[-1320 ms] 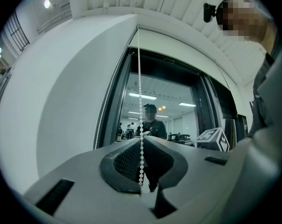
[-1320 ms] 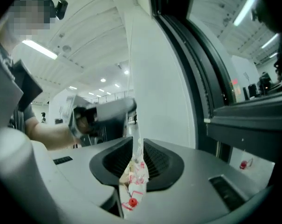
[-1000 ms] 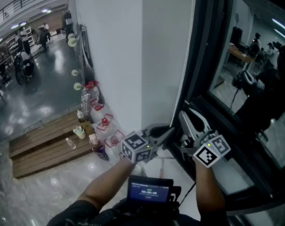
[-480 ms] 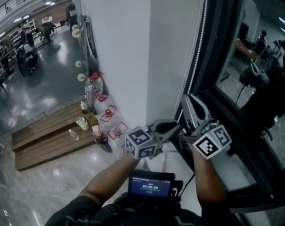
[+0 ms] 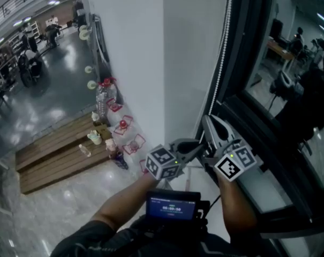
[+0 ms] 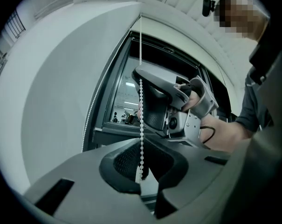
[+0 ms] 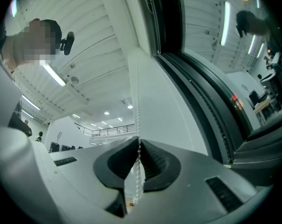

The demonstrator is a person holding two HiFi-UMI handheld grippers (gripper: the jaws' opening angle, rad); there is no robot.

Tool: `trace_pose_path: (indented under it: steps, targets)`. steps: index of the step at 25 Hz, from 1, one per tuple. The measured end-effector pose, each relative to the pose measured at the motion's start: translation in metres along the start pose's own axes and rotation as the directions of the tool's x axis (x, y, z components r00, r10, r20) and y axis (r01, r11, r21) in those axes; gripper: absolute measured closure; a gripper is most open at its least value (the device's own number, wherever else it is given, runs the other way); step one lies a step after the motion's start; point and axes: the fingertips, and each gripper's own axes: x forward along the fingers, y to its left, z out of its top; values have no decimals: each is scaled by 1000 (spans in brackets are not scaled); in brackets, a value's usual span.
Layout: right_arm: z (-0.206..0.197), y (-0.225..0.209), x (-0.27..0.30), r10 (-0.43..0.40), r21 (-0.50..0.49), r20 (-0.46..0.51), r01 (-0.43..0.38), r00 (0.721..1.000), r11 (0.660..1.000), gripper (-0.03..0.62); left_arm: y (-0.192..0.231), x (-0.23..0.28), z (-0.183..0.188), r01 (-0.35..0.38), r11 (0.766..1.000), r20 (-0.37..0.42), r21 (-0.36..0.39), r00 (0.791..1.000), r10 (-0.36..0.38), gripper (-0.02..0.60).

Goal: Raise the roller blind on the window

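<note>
A white bead chain (image 5: 223, 47) hangs along the dark window frame (image 5: 247, 63) beside the white wall. In the left gripper view the chain (image 6: 141, 115) drops straight into my left gripper (image 6: 141, 171), which is shut on it. My right gripper (image 6: 139, 73) sits just above on the same chain. In the right gripper view the chain (image 7: 135, 101) runs up from my right gripper (image 7: 139, 149), whose jaws have just closed on it; a loose length of chain dangles below them. In the head view the left gripper (image 5: 203, 143) and right gripper (image 5: 206, 121) meet at the chain. The blind itself is out of view.
A white pillar (image 5: 151, 63) stands left of the window. At its foot are water bottles and small red stands (image 5: 116, 138) by a low wooden platform (image 5: 54, 159). A window sill (image 5: 258, 191) runs on the right. People stand far back in the hall (image 5: 28, 63).
The right gripper's jaws, apart a second ago, now pinch the chain. Both grippers have come down a little along the chain.
</note>
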Motion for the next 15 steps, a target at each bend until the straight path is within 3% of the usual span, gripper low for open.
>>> trace_pose_path:
  steps: [9, 15]
  targets:
    - [-16, -14, -16, -25, -13, -24, 25, 999, 1000, 582, 1, 14, -23, -19, 1000, -45, -24, 999, 18, 575]
    - [-21, -14, -17, -23, -20, -27, 22, 999, 1000, 582, 1, 18, -23, -28, 999, -35, -30, 999, 27, 575]
